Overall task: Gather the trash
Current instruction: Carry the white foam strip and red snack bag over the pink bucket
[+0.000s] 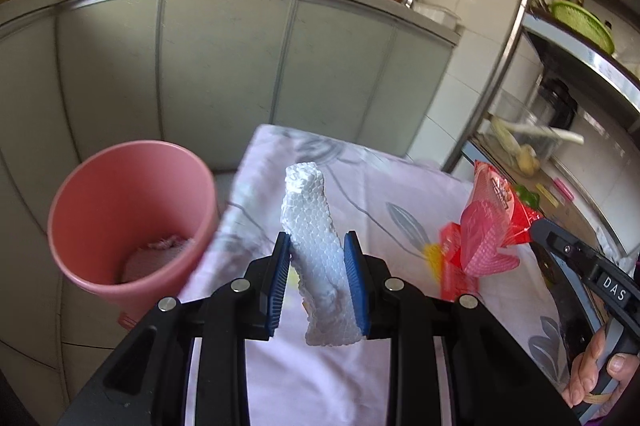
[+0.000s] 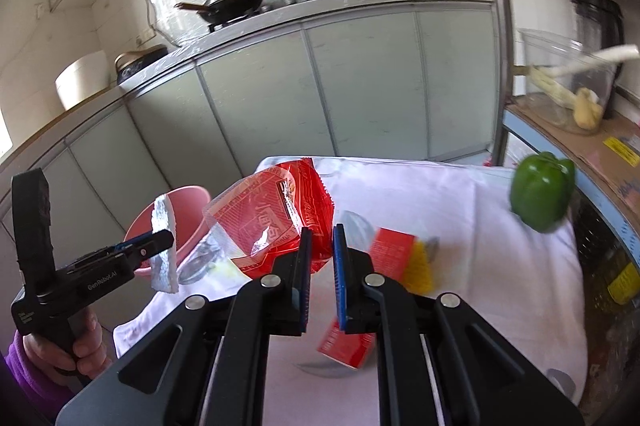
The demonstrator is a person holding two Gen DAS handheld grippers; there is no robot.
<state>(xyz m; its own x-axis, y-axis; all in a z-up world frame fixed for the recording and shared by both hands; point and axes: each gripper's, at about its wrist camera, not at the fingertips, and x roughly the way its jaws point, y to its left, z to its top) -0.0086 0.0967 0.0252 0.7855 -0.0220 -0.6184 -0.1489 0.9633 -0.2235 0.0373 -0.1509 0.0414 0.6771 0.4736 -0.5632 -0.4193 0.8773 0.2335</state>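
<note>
White styrofoam chunk (image 1: 320,250) clamped between my left claw's (image 1: 318,266) blue pads (image 1: 280,266), raised over the floral-cloth table (image 1: 360,378), pink plastic bin (image 1: 132,218) just to its left. My right claw (image 2: 319,266), nearly closed, pinches a crinkled red-and-clear plastic wrapper (image 2: 272,218) by its edge, lifted off the cloth. Both claws tilt downward. Red carton (image 2: 390,252) and green bell pepper (image 2: 542,190) lie on the table.

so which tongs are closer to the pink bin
Left. The left tongs, clamped on the foam, sit just beside the pink bin. The right tongs, gripping the red wrapper, are farther over, above the cloth.
</note>
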